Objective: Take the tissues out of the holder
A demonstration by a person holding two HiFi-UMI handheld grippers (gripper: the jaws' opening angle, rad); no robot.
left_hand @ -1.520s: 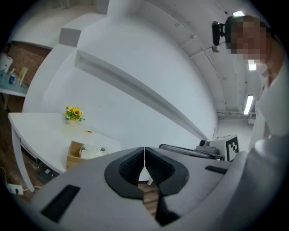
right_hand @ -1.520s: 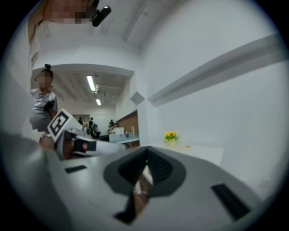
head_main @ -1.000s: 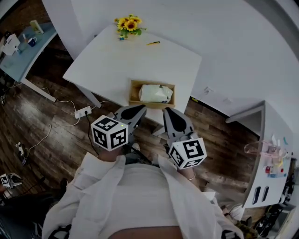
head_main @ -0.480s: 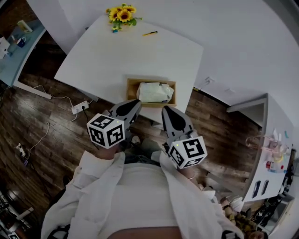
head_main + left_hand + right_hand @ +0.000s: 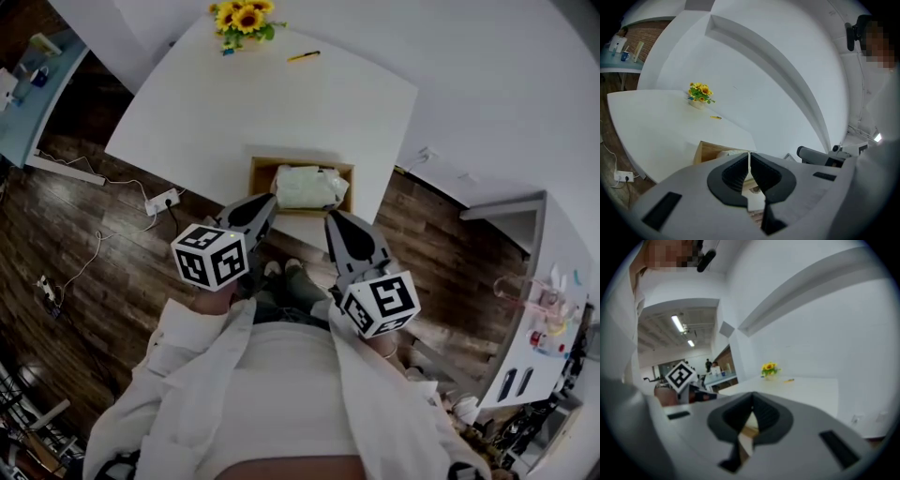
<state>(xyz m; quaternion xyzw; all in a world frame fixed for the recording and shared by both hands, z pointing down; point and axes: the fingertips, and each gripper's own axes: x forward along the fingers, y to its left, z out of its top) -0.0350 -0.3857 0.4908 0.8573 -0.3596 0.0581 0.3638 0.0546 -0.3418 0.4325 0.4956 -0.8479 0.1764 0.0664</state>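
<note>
Tissues (image 5: pixel 309 186), a pale soft pack, lie in the holder (image 5: pixel 255 180), an open wooden box at the near edge of the white counter (image 5: pixel 234 103), right of its middle. The pack fills most of the box and reaches its right wall. Any print on the pack is too small to read.

Both tools hover off the counter's near edge, above the wooden floor (image 5: pixel 112 272), and point toward the holder. The left tool (image 5: pixel 266 202) has its tip just near of the holder's near-left corner and apart from it; its jaws are pressed together with nothing between them. The right tool (image 5: pixel 334 218) sits just near of the holder's near-right corner, also clear of it, its jaws meeting at the tips and empty. Each tool carries a cube with black-and-white square markers, which show patterns only and no letters.

At the far edge of the counter stand yellow flowers (image 5: pixel 242 17). A yellow pen (image 5: pixel 304 56) lies to their right, well apart from the holder. On the floor left of the counter lies a white power strip (image 5: pixel 161 201) with its cord trailing left. The person wears a white coat (image 5: pixel 281 394).
</note>
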